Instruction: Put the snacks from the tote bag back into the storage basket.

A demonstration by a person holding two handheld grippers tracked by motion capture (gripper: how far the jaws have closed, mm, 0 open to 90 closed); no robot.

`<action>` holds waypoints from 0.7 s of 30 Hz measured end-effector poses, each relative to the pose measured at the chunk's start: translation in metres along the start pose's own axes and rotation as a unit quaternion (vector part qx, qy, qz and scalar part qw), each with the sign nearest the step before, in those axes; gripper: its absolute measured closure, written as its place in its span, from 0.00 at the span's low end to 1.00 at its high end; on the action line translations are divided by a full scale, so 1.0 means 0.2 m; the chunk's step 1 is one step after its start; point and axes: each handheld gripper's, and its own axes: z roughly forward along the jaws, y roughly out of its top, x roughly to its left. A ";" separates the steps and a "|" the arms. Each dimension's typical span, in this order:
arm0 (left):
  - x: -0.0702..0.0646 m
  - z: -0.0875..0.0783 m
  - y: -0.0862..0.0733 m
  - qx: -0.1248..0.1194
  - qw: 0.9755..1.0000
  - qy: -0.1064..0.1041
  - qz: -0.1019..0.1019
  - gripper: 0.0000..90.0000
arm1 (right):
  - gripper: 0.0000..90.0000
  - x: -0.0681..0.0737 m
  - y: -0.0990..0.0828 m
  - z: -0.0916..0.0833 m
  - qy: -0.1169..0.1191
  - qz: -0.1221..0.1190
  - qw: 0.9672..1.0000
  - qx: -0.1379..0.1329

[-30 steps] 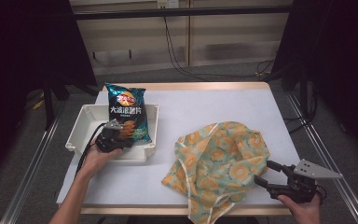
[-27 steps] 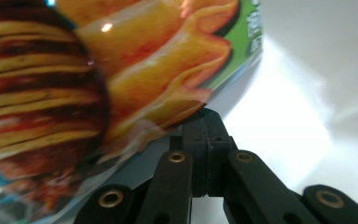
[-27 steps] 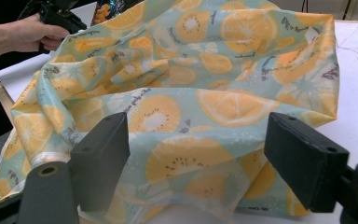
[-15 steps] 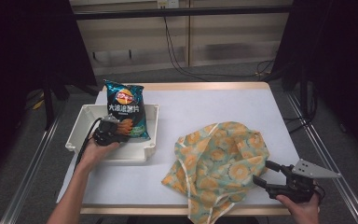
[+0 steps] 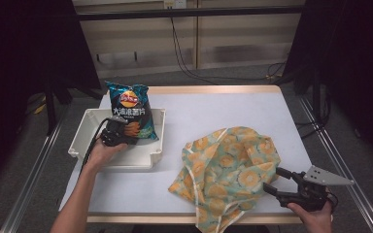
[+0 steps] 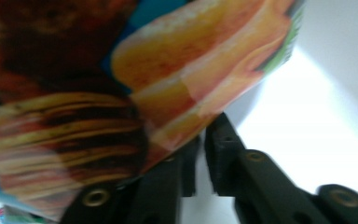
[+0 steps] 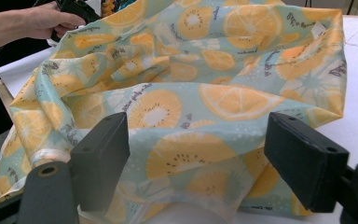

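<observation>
Beside parted fingers [image 6: 221, 154] — chip bag [image 6: 121, 88], unpinched.

Chip bag [image 5: 129, 110] in bin [image 5: 85, 127]; cloth bag [image 5: 228, 167] right of bin.

Both grippers are black: the right gripper [image 5: 277, 181] carries a grey three-cornered plate, the left gripper [image 5: 118, 130] trails a black cable; forearms bare.

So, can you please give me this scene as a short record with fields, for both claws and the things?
left claw: in the white bin, at the chip bag lower edge; jaws have just been opening, narrow empty gap
right claw: open wide, at the fruit-print cloth edge
chip bag: upright, leaning over the far wall of the white bin
fruit-print cloth: crumpled on the table
</observation>
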 end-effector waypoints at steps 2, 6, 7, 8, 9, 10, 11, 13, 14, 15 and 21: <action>-0.01 0.00 -0.01 0.000 1.000 -0.001 0.003 0.89 | 0.24 0.00 0.00 0.00 -0.002 0.004 1.000 0.001; -0.03 -0.02 -0.02 -0.005 1.000 -0.004 0.012 0.87 | 0.24 0.00 0.00 0.00 0.000 0.002 1.000 -0.002; -0.04 -0.04 -0.03 -0.012 1.000 -0.007 0.013 0.87 | 0.24 0.00 0.00 0.00 -0.001 0.003 1.000 -0.001; -0.04 -0.05 -0.04 -0.018 1.000 -0.006 0.013 0.87 | 0.24 0.00 0.00 0.00 -0.001 0.002 1.000 -0.001; -0.04 -0.06 -0.05 -0.021 1.000 -0.006 0.013 0.87 | 0.24 0.00 0.00 0.00 -0.001 0.003 1.000 -0.001; -0.04 -0.07 -0.05 -0.024 1.000 -0.008 0.011 0.87 | 0.24 0.00 0.00 0.00 -0.001 0.003 1.000 -0.001; -0.05 -0.08 -0.06 -0.031 0.999 -0.009 0.011 0.86 | 0.24 0.00 0.00 0.00 -0.002 0.004 1.000 -0.001; -0.07 -0.10 -0.07 -0.048 0.999 -0.005 0.009 0.85 | 0.24 0.00 0.00 0.00 -0.001 0.003 1.000 -0.001; -0.07 -0.11 -0.08 -0.051 0.999 -0.007 0.009 0.84 | 0.24 0.00 0.00 0.00 -0.001 0.006 1.000 -0.002; -0.08 -0.12 -0.09 -0.058 0.998 -0.010 0.009 0.82 | 0.24 0.00 0.00 0.00 0.000 0.003 1.000 -0.003; -0.13 -0.17 -0.13 -0.097 0.995 -0.001 0.010 0.78 | 0.24 0.00 0.00 0.00 -0.001 0.005 1.000 -0.003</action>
